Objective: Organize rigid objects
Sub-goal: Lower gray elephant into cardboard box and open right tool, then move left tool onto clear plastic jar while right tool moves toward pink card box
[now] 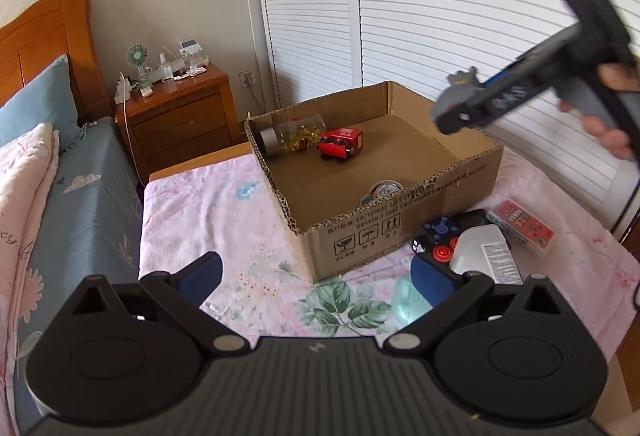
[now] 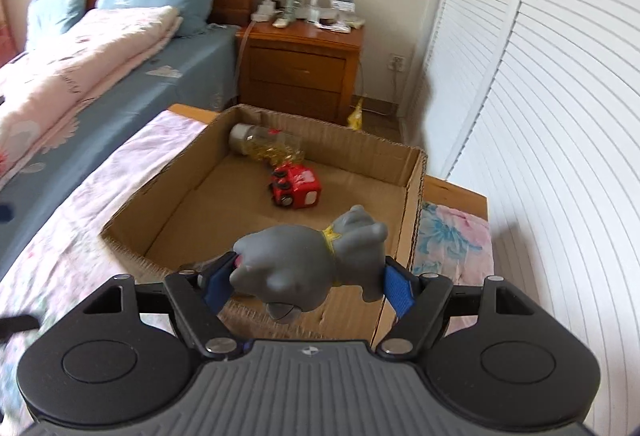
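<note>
An open cardboard box (image 1: 400, 232) (image 2: 416, 203) sits on the pink floral cloth. Inside lie a clear jar with yellow contents (image 1: 290, 135) (image 2: 266, 145), a red toy car (image 1: 341, 143) (image 2: 295, 189) and a round tin (image 1: 382, 191). My right gripper (image 2: 310, 282) is shut on a grey toy animal (image 2: 308, 264) and holds it in the air above the box's near edge; it also shows in the left wrist view (image 1: 460, 103). My left gripper (image 1: 316, 280) is open and empty, low over the cloth in front of the box.
Right of the box on the cloth lie a black toy with red buttons (image 1: 440, 240), a white container (image 1: 486, 248), a red card box (image 1: 524, 222) and a pale green object (image 1: 406, 300). A bed (image 2: 100, 47), a nightstand (image 1: 180, 115) and louvred doors (image 1: 440, 15) surround the table.
</note>
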`<action>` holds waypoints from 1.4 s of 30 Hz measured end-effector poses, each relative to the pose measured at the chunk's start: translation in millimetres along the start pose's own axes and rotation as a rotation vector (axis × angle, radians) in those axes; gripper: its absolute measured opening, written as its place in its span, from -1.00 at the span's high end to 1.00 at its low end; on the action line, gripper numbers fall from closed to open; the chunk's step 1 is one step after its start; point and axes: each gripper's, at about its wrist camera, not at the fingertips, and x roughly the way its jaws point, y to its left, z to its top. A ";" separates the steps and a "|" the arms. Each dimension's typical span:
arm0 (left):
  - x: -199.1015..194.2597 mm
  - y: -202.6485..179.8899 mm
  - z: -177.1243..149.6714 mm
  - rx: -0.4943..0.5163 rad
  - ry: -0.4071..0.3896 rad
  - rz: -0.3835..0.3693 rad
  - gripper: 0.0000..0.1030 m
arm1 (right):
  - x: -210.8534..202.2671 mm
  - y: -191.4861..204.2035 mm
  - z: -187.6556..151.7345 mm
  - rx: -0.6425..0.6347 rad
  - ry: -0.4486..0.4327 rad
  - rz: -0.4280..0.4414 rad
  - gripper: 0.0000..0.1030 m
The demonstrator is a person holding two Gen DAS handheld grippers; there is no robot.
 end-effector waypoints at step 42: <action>21.9 -59.7 -40.1 -0.034 0.160 -0.116 -0.96 | -38.7 -9.1 -162.9 0.318 0.047 -0.189 -1.00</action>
